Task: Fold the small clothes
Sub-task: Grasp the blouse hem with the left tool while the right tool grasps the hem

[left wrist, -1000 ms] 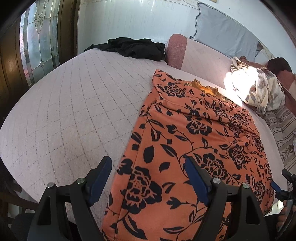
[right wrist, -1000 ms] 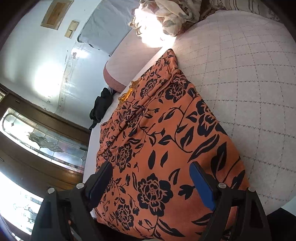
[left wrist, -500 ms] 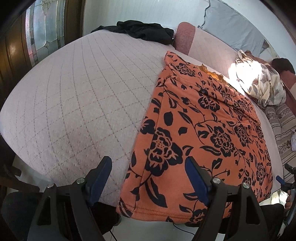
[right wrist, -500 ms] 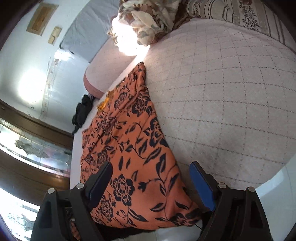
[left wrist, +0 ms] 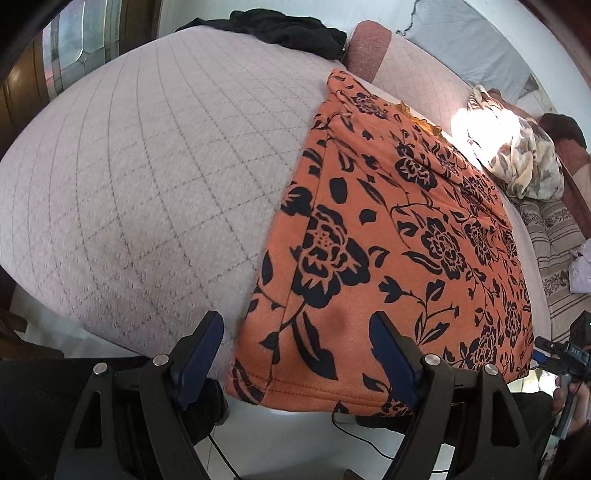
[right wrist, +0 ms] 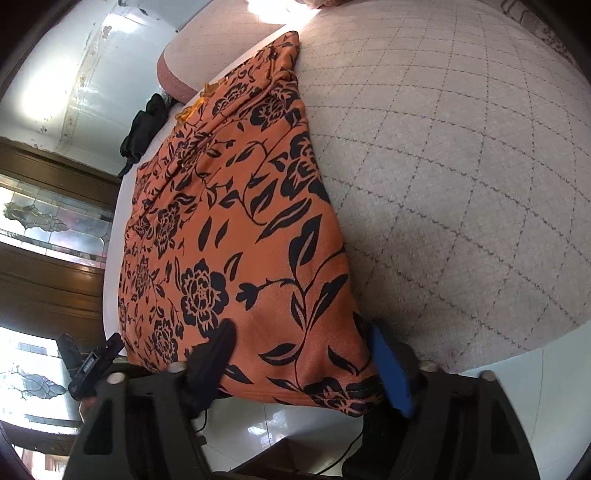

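An orange garment with a black flower print [left wrist: 399,236] lies flat on the bed, folded lengthwise, its hem hanging over the near edge. It also shows in the right wrist view [right wrist: 236,229]. My left gripper [left wrist: 299,354] is open, its fingers either side of the hem's left corner, just short of the cloth. My right gripper [right wrist: 303,365] is open at the hem's right corner, fingers either side of the cloth edge, not closed on it.
The bed has a pale quilted cover [left wrist: 140,177]. A black garment [left wrist: 280,29] lies at the far end by a pink bolster [left wrist: 369,48]. A crumpled floral cloth [left wrist: 517,158] sits far right. White tiled floor [right wrist: 517,365] lies below the bed edge.
Both grippers have drawn back towards the near bed edge and dropped lower. They were over the middle of the garment; now they stand at its hem corners. Both stayed open.
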Available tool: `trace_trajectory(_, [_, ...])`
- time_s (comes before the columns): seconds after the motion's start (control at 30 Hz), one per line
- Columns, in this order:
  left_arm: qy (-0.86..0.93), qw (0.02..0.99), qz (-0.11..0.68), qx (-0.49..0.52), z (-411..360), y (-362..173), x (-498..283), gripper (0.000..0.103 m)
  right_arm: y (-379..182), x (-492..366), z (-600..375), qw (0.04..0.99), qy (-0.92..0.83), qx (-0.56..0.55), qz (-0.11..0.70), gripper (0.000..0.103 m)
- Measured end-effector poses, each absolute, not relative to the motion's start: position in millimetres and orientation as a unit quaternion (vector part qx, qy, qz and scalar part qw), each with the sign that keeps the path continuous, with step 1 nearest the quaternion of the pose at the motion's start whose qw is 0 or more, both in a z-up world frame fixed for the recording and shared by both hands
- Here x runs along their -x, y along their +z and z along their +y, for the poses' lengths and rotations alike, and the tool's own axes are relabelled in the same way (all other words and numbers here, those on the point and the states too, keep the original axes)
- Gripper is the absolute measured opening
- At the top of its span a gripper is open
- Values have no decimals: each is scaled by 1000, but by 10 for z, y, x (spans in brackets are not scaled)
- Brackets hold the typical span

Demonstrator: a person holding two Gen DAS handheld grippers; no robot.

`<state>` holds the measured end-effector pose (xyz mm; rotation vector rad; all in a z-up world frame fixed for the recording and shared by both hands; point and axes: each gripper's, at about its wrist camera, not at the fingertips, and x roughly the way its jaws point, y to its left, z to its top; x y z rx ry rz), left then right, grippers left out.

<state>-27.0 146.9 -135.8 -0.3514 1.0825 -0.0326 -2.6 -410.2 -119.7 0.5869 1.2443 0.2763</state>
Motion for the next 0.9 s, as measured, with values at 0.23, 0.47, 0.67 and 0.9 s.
trace_trajectory(0.23, [-20, 839, 522, 152, 1441, -1388, 264, 77, -1202, 20, -4068, 763, 121, -257, 580, 60])
trace_trajectory(0.47, [2, 839, 529, 124, 1464, -1396, 248, 31, -1194, 3, -4012, 765, 116, -232, 590, 54])
trace_trajectory(0.67, [-8, 839, 530, 123, 1471, -1367, 218, 9, -1161, 73, -4183, 773, 78, -227, 587, 15])
trace_trajectory(0.9, [-17, 846, 521, 111, 1343, -1352, 202, 67, -1139, 55, -4153, 768, 102, -210, 597, 84])
